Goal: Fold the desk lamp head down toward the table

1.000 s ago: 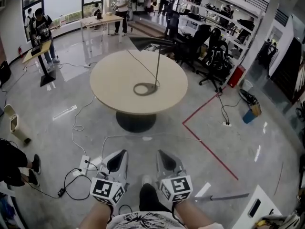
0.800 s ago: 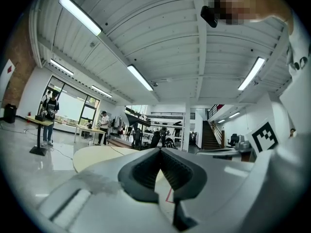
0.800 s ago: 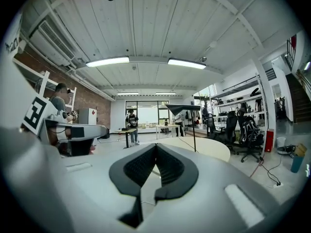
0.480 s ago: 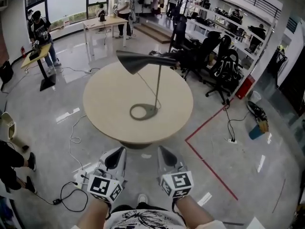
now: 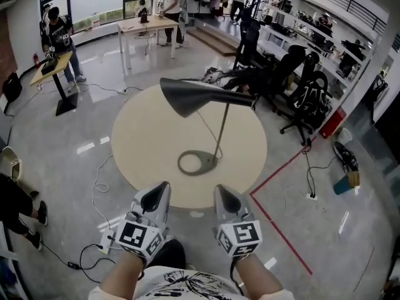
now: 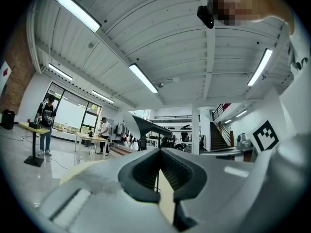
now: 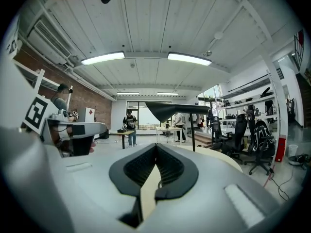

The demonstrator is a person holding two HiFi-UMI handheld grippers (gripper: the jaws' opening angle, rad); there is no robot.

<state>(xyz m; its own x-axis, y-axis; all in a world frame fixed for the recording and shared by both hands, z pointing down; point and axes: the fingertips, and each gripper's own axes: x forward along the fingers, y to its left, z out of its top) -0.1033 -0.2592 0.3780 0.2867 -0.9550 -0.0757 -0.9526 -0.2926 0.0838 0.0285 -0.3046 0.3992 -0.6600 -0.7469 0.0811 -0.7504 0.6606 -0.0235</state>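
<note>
Desk lamp (image 5: 194,97) upright on table (image 5: 140,149); left gripper (image 5: 162,187), right gripper (image 5: 220,190) closed

Lamp: your desk lamp (image 5: 220,130) is at 12 o'clock on the round table (image 5: 140,145), with its ring base (image 5: 199,163) flat on the top and a thin stem going up.
Lamp head: the dark cone (image 5: 187,96) sits up high, roughly level, pointing toward 9 o'clock.
Grippers: your left gripper (image 5: 162,190) and right gripper (image 5: 220,192) are side by side at 6 o'clock, aimed at 12, just short of the table edge.
Floor: a red tape line (image 5: 275,167) at 3 o'clock and cables (image 5: 95,179) at 8 o'clock.
</note>
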